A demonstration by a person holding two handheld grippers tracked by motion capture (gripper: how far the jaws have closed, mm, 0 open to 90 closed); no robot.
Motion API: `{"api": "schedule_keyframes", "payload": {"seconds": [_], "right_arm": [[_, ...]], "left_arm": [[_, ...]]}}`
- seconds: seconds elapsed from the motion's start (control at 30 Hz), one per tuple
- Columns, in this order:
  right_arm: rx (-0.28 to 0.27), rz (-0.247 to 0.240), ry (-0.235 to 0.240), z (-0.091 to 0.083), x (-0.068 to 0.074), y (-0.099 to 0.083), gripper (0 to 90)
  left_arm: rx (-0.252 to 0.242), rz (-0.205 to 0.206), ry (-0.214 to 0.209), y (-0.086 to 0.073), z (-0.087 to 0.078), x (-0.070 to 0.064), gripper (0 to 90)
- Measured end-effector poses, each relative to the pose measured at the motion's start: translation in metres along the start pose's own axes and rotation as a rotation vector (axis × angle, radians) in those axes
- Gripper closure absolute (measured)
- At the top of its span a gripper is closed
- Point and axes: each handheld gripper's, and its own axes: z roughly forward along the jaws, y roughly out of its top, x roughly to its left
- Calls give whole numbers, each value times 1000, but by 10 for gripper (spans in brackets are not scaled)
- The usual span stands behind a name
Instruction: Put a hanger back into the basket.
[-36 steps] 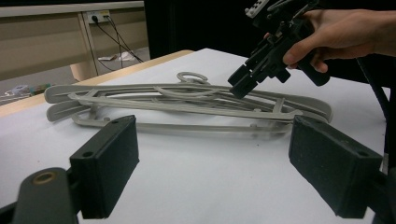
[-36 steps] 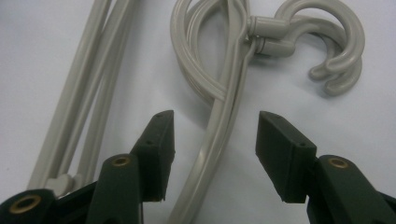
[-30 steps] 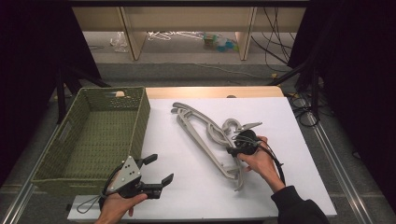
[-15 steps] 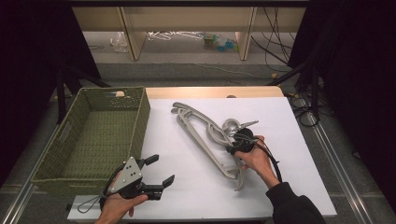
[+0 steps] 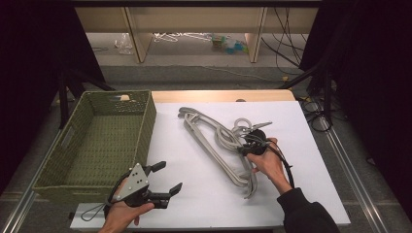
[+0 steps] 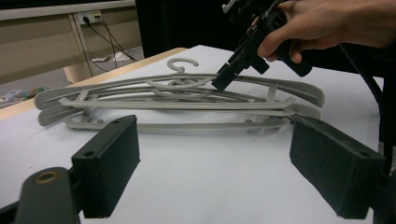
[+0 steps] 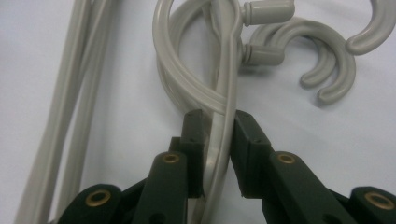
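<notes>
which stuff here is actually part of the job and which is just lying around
In the job:
- grey hangers, stacked on the table
- right gripper, jaws closing around a hanger bar
- left gripper, open, waiting

Lying about:
- green woven basket, possibly the destination
- clutter on the floor beyond

No legible text, label, brand, number or sign was found in any view. The pale grey plastic coat hangers (image 5: 218, 143) at the centre of the frame carried no readable marking, nor did the green woven rectangular basket (image 5: 77, 145) at left or the white table surface (image 5: 301, 126). The small items on the floor at the top of the high view were too small and blurred to read.
</notes>
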Motion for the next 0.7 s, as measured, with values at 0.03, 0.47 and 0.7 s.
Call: {"api": "schedule_keyframes", "payload": {"seconds": [0.03, 0.47, 0.7], "right_arm": [[-19, 25, 9, -1, 0, 0, 763], [-97, 55, 34, -18, 0, 6, 800], [-101, 12, 69, -24, 7, 10, 817]], "left_arm": [[1, -1, 0, 0, 0, 0, 158], [15, 6, -13, -1, 2, -2, 157], [17, 6, -14, -1, 2, -2, 158]]}}
